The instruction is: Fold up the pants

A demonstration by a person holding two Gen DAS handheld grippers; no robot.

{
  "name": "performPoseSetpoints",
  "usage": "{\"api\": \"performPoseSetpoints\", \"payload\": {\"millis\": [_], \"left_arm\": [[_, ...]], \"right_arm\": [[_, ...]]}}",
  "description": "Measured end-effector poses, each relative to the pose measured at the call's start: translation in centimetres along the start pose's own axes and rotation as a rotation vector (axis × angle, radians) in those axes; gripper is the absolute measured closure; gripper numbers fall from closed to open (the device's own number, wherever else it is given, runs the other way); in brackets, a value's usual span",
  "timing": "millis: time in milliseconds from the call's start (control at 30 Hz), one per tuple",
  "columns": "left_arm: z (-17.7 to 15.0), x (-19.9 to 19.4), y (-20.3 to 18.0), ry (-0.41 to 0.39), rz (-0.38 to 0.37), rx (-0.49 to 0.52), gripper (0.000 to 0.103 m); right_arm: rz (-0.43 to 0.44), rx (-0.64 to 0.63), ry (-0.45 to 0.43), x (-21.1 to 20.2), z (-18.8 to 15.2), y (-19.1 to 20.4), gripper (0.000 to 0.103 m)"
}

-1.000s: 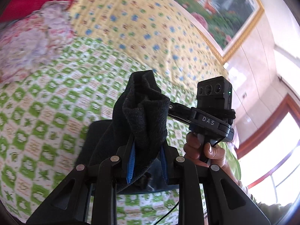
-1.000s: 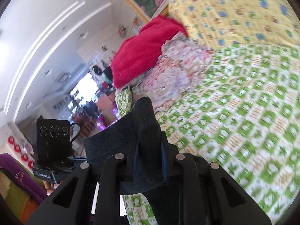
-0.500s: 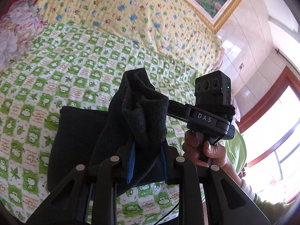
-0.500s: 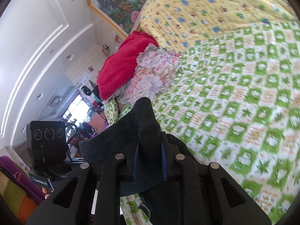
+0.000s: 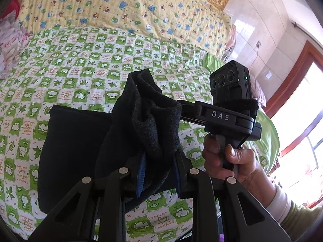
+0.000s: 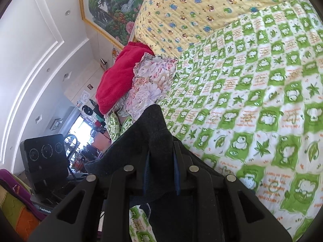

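Note:
The pants are dark charcoal fleece. Part lies flat on the green-checked bedspread at lower left of the left wrist view. My left gripper is shut on a bunched edge of the pants and holds it above the bed. My right gripper is shut on another edge of the pants, also lifted. The right gripper's body, held by a hand, shows just right of the raised cloth in the left wrist view.
A yellow quilt with small animals lies along the far side of the bed. A red blanket and a floral cloth are piled at the bed's left end. A framed painting hangs on the wall. A window is at right.
Both grippers have moved with the held pants edges over the bed. More of the pants now lies flat on the bedspread below the left gripper.

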State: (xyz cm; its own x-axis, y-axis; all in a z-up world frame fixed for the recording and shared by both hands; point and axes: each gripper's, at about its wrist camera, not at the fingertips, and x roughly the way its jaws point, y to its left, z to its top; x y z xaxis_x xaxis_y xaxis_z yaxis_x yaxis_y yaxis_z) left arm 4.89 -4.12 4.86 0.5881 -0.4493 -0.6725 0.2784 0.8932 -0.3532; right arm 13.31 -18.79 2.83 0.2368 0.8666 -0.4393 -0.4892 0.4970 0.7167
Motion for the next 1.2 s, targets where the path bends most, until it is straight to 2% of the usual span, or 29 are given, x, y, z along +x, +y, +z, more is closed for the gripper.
{"api": "performPoseSetpoints", "payload": {"millis": [100,167,300,400,433,467,633,733,1100,1200], "left_arm": [[-0.5,0.5,-0.2,0.000,0.004,0.012,0.079],[-0.9,1.1,-0.4,0.002,0.014,0.029,0.078],[-1.5,2.1,-0.8,0.015,0.024,0.060,0.074],[-1.8,2.4,-1.5,0.017,0.011,0.087,0.061],[-1.9,2.4,-1.6,0.016,-0.006,0.091,0.052],[-2.0,2.4,-1.7,0.019,-0.028,0.092,0.047],[-2.6,2.6,-2.0,0.038,-0.053,0.097,0.046],[-2.8,2.0,-1.7,0.040,-0.073,0.079,0.045],[-2.7,-1.8,0.2,-0.028,-0.061,0.023,0.039],[-2.5,-2.7,1.6,-0.049,-0.047,-0.011,0.039]], "right_arm": [[-0.038,-0.002,0.001,-0.3,-0.6,-0.2,0.080],[-0.097,0.004,-0.006,-0.6,-0.9,-0.4,0.072],[-0.172,0.033,-0.025,-1.8,-1.5,-0.9,0.071],[-0.243,0.041,-0.052,-3.2,-1.8,-0.8,0.071],[-0.270,0.045,-0.066,-3.7,-2.0,-0.6,0.069],[-0.289,0.048,-0.073,-4.0,-2.0,-0.5,0.065],[-0.392,0.070,-0.110,-5.6,-3.0,0.2,0.057],[-0.459,0.089,-0.122,-6.1,-3.5,0.5,0.041],[-0.626,0.105,-0.169,-7.3,-4.4,2.6,0.034],[-0.639,0.105,-0.198,-7.9,-4.6,3.3,0.026]]}}
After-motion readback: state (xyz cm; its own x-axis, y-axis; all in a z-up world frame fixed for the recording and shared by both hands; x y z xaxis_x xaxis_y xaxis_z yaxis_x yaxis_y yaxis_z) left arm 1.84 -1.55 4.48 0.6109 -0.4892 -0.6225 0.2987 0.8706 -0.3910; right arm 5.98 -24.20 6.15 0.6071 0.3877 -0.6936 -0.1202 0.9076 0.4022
